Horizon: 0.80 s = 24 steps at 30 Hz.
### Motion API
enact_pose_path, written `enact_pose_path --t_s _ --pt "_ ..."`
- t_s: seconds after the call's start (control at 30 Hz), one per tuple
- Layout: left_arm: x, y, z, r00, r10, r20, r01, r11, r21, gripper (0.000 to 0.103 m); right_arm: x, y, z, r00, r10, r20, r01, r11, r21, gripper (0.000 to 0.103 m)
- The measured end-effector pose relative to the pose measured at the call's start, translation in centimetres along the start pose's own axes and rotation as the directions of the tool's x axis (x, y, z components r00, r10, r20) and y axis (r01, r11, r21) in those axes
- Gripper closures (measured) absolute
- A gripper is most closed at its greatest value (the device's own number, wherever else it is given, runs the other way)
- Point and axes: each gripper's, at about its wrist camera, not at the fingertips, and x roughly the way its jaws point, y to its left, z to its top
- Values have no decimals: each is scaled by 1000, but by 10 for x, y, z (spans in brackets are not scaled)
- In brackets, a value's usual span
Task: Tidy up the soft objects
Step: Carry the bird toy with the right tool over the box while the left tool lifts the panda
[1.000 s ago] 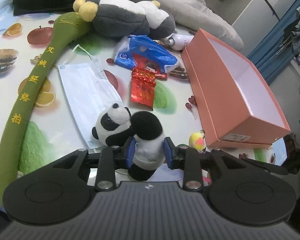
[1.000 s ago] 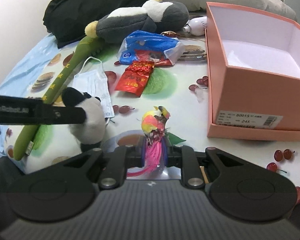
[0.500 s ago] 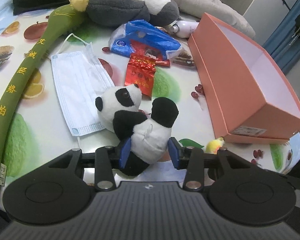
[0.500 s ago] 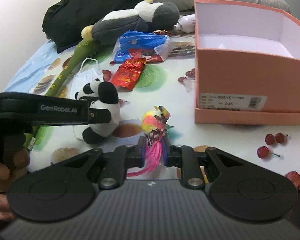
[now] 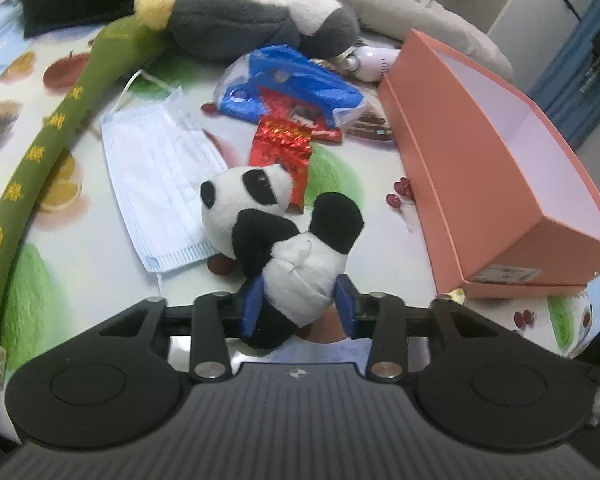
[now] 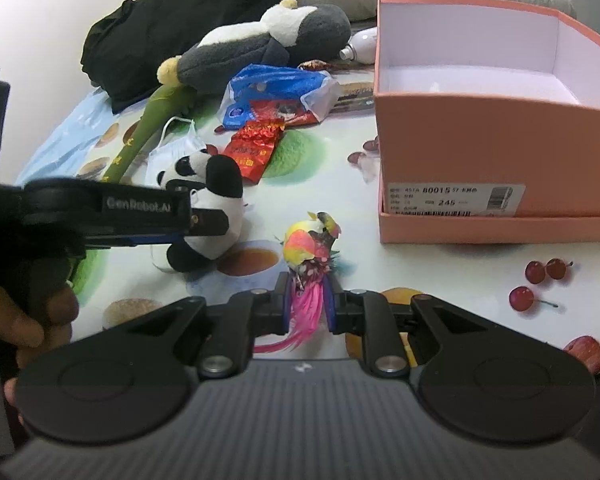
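Carry step in hand, both tools loaded. Left gripper (image 5: 300, 306) clamped on panda plush (image 5: 288, 248), lifted over the table (image 5: 80, 264) near its front edge. Right gripper (image 6: 308, 306) narrow on feathered bird toy (image 6: 310, 252), close before the open pink box (image 6: 496, 160) at the right side. Next, by judgement: raise over the box wall, release inside, one at a time

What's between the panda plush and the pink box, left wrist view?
In the left wrist view, nothing solid sits between the panda plush and the pink box: only bare printed tablecloth, cherries in its pattern.
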Motion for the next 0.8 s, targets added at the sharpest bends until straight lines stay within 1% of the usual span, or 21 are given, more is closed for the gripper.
enact_pose_path --t_s 0.1,0.27,0.57,0.8 --pt "-5 1 0 1000 -7 9 7 1000 -9 63 -9 -1 2 1000 -5 18 5 1000 3 83" --pt "-22 -2 0 999 -27 39 26 1000 17 67 -22 -3 9 999 -15 52 14 1000 8 83" --pt "-65 -17 -2 993 -71 98 63 995 78 68 -57 -2 24 991 -21 131 20 1000 9 83" --pt "-101 -29 1 982 -126 138 112 988 107 68 -90 -1 37 979 -18 203 17 1000 11 83"
